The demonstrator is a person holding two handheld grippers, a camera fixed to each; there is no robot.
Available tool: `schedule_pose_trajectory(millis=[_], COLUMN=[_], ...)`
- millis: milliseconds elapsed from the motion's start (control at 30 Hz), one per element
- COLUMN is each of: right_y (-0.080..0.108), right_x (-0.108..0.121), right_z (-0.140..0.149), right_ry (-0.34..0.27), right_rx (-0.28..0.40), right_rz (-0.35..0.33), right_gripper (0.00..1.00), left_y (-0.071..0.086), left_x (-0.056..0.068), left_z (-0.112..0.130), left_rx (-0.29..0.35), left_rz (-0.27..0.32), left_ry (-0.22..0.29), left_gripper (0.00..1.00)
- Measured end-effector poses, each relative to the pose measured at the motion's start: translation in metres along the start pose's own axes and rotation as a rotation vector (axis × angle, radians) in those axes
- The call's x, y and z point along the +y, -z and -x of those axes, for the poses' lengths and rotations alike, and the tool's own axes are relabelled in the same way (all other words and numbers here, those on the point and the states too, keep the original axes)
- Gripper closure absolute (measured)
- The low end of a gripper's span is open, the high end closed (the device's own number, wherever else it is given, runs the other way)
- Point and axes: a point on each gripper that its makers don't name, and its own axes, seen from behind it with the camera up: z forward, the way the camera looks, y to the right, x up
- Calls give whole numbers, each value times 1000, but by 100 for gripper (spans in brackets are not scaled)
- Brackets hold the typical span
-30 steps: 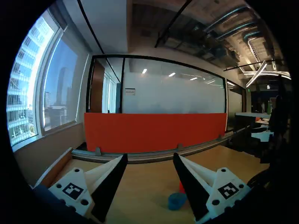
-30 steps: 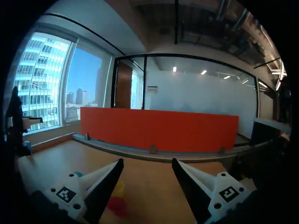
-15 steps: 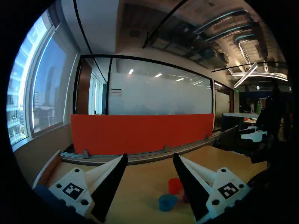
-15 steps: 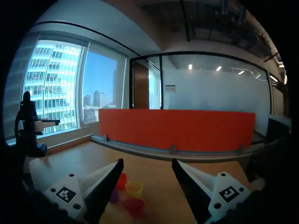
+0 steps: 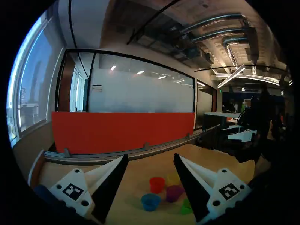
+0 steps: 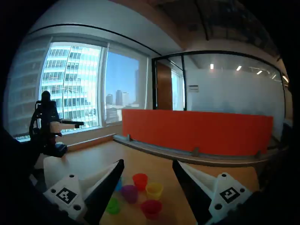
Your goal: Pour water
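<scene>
Several small coloured cups stand grouped on the wooden table (image 5: 210,157). In the left gripper view I see a red cup (image 5: 156,184), a blue cup (image 5: 150,201), a purple cup (image 5: 173,193), a yellow cup (image 5: 173,179) and a green cup (image 5: 185,206). My left gripper (image 5: 150,157) hovers open above and short of them. In the right gripper view the red cup (image 6: 140,181), yellow cup (image 6: 154,190), purple cup (image 6: 129,193), a dark pink cup (image 6: 151,208) and the green cup (image 6: 112,206) lie below my open right gripper (image 6: 147,162). Nothing is held.
An orange partition (image 5: 123,131) on a grey rail closes the table's far edge, with a glass wall behind it. Large windows (image 6: 71,97) run along the left. The other gripper (image 6: 48,127) shows at the far left of the right gripper view. Dark desks and chairs (image 5: 247,135) stand to the right.
Both views have tipped down and swung sideways. The group of cups has come further into sight between the fingers of each gripper. Both grippers stay open.
</scene>
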Motion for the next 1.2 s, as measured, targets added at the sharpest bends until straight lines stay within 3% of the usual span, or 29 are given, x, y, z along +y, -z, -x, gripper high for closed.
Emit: schedule_pose_trajectory(millis=[267, 567, 1200], right_y=[-1, -3, 7], right_x=[-9, -13, -17], right_z=[-6, -3, 34], right_ry=[-10, 28, 94], right_rx=[9, -26, -147], right_rz=[-45, -61, -90], right_gripper=[0, 0, 0], left_y=[-3, -3, -3], left_x=[11, 14, 0], left_z=[7, 15, 66], left_rx=[-17, -37, -138], left_rz=[52, 70, 56], left_ry=[-5, -34, -50], left_gripper=[10, 10, 10])
